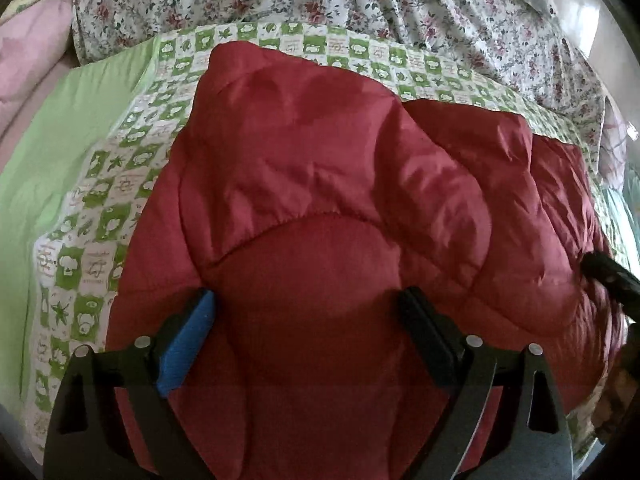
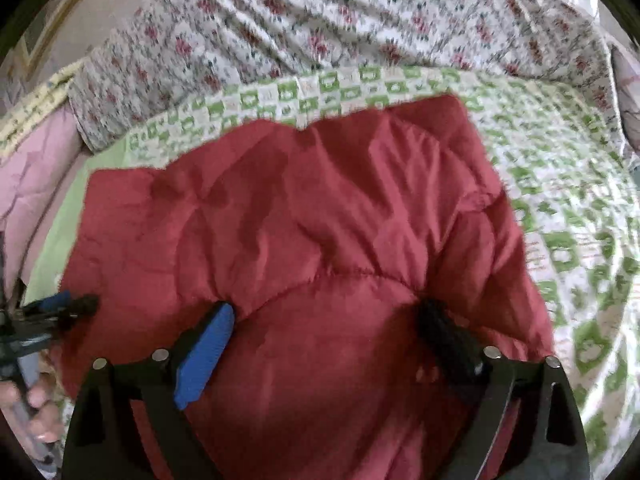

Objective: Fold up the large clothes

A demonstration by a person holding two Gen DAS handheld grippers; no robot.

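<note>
Lying puffy right under both spread-apart claws, the red coat point(image 1: 320, 184) stretches sideways, left claw point(image 1: 306, 312) and right claw point(image 2: 326, 324) equally close.

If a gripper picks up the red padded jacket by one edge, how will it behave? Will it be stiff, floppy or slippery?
The red padded jacket would probably sag and unfold, since its quilted panels lie puffy and creased. Its sheen suggests a smooth shell that may slip from a shallow pinch. It looks light for its bulk.
</note>
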